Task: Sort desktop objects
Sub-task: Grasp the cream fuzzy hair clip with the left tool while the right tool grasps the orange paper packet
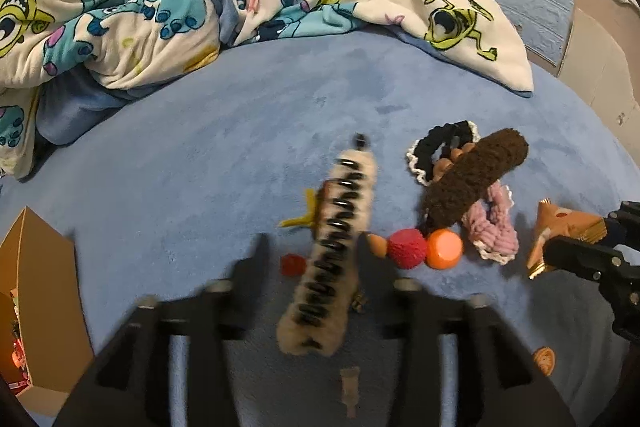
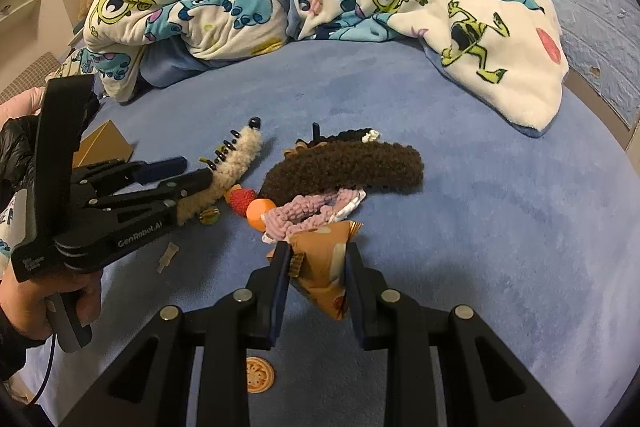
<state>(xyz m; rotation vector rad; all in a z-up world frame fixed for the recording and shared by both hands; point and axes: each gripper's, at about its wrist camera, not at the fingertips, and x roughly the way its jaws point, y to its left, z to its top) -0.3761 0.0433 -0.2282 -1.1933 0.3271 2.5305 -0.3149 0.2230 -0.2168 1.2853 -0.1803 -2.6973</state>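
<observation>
Only the right wrist view shows a hand [image 2: 36,291] holding the left gripper [image 2: 192,173], marked "GenRobot.AI", jaws apart around a beige hair clip [image 1: 332,247] at frame centre; the right gripper [image 2: 316,267] clamps an orange packet [image 2: 320,263].

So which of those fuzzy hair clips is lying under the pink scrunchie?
The dark brown clip; the pink scrunchie overlaps its near edge. The beige clip sits apart, between the left gripper fingers.

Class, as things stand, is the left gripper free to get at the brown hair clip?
Probably not yet: the left gripper has the beige clip between its fingers. The brown clip itself lies uncovered nearby.
</observation>
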